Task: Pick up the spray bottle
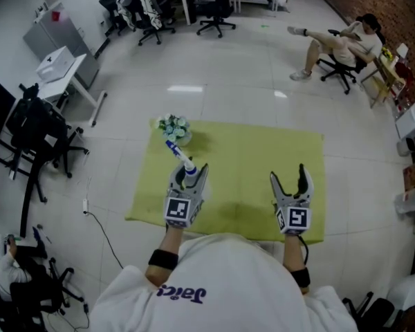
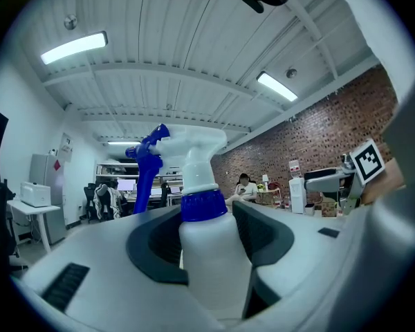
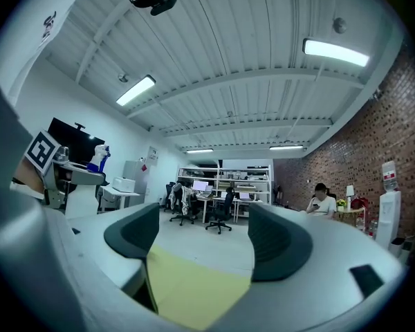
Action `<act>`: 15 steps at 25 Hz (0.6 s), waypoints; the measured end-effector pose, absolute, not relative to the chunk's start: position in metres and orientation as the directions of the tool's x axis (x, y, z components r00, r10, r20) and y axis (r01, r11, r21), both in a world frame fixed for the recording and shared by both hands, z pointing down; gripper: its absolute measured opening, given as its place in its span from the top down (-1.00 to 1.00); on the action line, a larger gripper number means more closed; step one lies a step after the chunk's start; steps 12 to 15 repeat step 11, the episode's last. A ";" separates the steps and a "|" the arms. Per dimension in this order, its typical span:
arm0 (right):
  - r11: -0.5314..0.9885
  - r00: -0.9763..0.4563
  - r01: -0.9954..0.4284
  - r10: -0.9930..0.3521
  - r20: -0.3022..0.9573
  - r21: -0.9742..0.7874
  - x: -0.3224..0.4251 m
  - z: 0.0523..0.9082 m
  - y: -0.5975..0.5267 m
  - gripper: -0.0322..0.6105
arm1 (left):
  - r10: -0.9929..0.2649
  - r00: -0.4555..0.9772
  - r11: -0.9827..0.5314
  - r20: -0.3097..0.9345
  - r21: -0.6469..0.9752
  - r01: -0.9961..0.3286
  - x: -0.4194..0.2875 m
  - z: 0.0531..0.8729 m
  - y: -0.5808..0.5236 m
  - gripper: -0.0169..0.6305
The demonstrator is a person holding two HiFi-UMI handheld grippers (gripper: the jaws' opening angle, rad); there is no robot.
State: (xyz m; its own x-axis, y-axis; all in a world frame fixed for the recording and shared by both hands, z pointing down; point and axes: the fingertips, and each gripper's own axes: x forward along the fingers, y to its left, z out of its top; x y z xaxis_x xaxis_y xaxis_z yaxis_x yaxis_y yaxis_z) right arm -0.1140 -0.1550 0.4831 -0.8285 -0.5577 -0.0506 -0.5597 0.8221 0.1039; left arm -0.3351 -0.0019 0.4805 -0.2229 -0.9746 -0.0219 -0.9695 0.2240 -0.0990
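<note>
The left gripper point(image 1: 187, 173) is clenched on the spray bottle point(image 1: 185, 163). Its two dark pads press the sides of the white body just under the blue collar, and the bottle stands upright between them. The white nozzle and blue trigger rise above the jaws, with the trigger pointing to the left in the left gripper view. Bottle and gripper sit over the near left part of the yellow-green mat point(image 1: 263, 151), which lies on the pale tiled floor point(image 1: 228, 75). No view shows the bottle's base. At the mat's far left corner lies a small bunch of flowers point(image 1: 173, 126), just beyond the bottle's trigger in the head view. To the right, over the near right part of the mat, the right gripper point(image 1: 288, 178) is released. Its jaws stand well apart with only mat and floor between them. Beyond the mat's far right corner, a person point(image 1: 339, 41) sits in a chair beside the brick wall.
</note>
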 end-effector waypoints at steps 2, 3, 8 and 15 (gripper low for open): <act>0.821 -0.828 -0.561 -0.559 -0.052 0.105 -0.115 0.482 -0.156 -0.39 | -0.973 -0.231 0.232 -0.022 -0.103 -0.967 -0.337 0.481 -0.002 0.29; 0.821 -0.828 -0.561 -0.559 -0.048 0.105 -0.115 0.482 -0.157 -0.39 | -0.972 -0.234 0.235 -0.026 -0.110 -0.966 -0.339 0.482 -0.002 0.29; 0.819 -0.824 -0.566 -0.565 -0.040 0.099 -0.111 0.485 -0.159 -0.39 | -0.969 -0.245 0.247 -0.035 -0.112 -0.962 -0.340 0.483 0.000 0.29; 0.818 -0.824 -0.567 -0.566 -0.043 0.099 -0.109 0.485 -0.157 -0.39 | -0.969 -0.242 0.245 -0.037 -0.112 -0.963 -0.337 0.484 0.002 0.29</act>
